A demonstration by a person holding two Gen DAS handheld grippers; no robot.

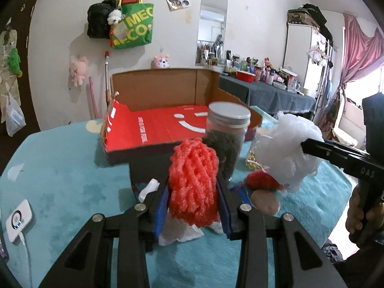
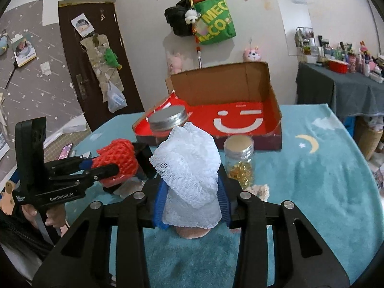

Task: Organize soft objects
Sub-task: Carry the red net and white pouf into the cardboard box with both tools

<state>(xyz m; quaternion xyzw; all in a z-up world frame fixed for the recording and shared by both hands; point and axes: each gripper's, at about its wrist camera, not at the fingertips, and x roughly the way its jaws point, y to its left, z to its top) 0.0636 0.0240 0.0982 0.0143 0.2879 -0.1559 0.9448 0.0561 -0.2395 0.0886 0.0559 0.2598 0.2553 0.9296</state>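
Observation:
A red foam net sleeve [image 1: 193, 182] is pinched between the blue pads of my left gripper [image 1: 193, 186], which is shut on it and holds it above the teal tablecloth. The right wrist view has that same red net [image 2: 117, 158] and the left gripper [image 2: 112, 168] at its left side. My right gripper [image 2: 192, 187] is shut on a white foam net [image 2: 189, 163], also lifted off the table. That white net [image 1: 292, 144] and the right gripper's tip [image 1: 306, 147] appear at the right of the left wrist view. Behind both lies an open cardboard box with a red floor [image 1: 153, 129] [image 2: 273, 110].
A silver-lidded jar of dark contents [image 1: 226, 144] and a jar of yellow capsules [image 2: 240, 165] stand in front of the box. A red knitted piece [image 1: 261, 180], a round beige pad [image 1: 265, 201] and white tissue [image 1: 180, 232] lie below the grippers. A white charger [image 1: 18, 220] sits near left.

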